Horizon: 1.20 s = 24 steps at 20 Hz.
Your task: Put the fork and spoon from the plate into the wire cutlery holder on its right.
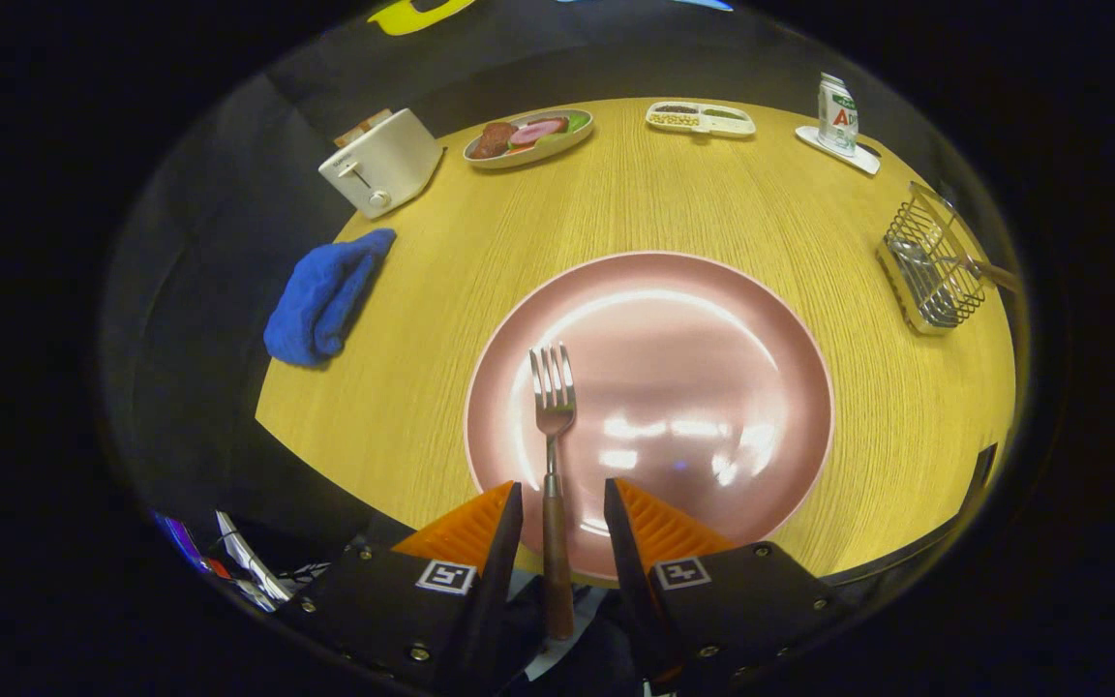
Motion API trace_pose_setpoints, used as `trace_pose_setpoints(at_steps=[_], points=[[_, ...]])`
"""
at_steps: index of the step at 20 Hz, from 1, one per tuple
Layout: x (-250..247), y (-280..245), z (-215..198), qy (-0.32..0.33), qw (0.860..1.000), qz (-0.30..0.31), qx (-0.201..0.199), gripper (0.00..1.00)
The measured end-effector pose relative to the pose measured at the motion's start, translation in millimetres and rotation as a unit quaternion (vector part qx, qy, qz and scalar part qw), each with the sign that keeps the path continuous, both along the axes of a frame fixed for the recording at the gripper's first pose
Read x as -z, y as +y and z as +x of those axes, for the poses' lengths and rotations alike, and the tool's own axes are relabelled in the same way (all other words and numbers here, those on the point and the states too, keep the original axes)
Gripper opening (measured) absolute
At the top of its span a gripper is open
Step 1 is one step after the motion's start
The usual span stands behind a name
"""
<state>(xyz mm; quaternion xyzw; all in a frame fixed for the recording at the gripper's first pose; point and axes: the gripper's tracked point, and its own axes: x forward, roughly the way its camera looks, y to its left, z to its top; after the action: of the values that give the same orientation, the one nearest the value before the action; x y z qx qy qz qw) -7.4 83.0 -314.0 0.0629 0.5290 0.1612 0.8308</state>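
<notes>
- Gripper: the 2 orange ribbed fingers are spread apart, gripping nothing.
- Metal fork with brown wooden handle is seen lying on the round pink plate, tines pointed away; the handle runs back over the plate's near rim into the gap between the fingers, closer to the left one, no contact visible.
- Wire cutlery holder is set on the yellow wooden bench, to the right of the plate and well apart; a utensil with a wooden handle is already held in it.
- Blue cloth is placed left of the plate; white toaster beyond it.
</notes>
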Motion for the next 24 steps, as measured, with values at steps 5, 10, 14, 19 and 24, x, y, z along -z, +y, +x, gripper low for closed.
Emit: trace_pose_setpoints(at_steps=[5,10,14,19,24], points=[[11.6,2.6,-5.9,0.022,0.999,-0.008,-0.032,0.2],[14.3,-3.2,-0.8,0.018,1.0,0.001,-0.006,0.04],[2.9,-9.2,5.3,0.01,1.0,0.022,0.008,0.04],[-11.6,-20.9,14.3,0.006,0.998,0.051,0.042,0.04],[-33.8,-49.7,29.7,-0.013,0.996,0.062,0.069,0.04]])
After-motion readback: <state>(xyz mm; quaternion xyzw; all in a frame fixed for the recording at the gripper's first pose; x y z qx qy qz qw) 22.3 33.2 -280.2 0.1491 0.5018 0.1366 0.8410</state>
